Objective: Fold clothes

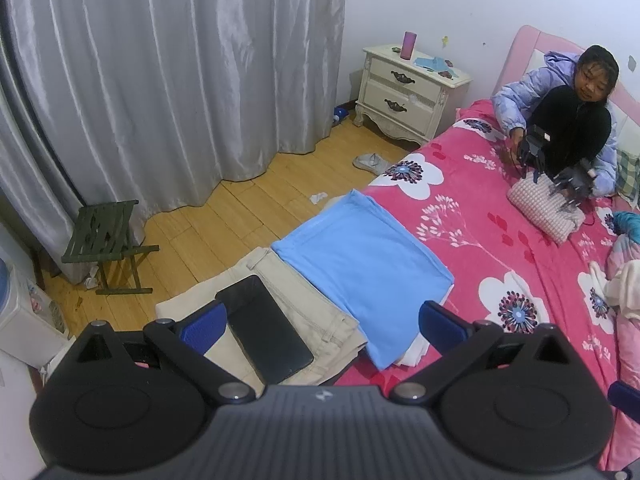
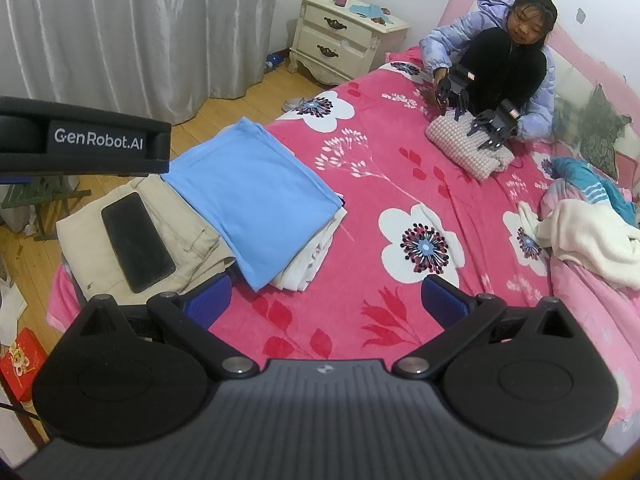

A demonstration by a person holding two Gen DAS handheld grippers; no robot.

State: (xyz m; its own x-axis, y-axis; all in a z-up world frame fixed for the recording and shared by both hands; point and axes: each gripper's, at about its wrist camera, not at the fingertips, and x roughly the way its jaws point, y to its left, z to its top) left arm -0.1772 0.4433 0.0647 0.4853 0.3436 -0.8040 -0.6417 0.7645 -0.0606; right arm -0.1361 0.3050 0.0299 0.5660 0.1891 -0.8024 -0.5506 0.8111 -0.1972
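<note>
Left gripper (image 1: 320, 320), right gripper (image 2: 326, 300): jaws spread, empty. Right view alone shows cream garment (image 2: 592, 240) (perhaps towel) near bed's (image 2: 360, 320) right edge; left view alone shows green stool (image 1: 106, 240).

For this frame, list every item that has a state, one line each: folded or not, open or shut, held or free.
left gripper: open, holding nothing
right gripper: open, holding nothing
blue garment: folded, on a white one
beige trousers: folded, black phone lying on top
cream garment: unfolded, crumpled
nightstand: drawers shut
</note>
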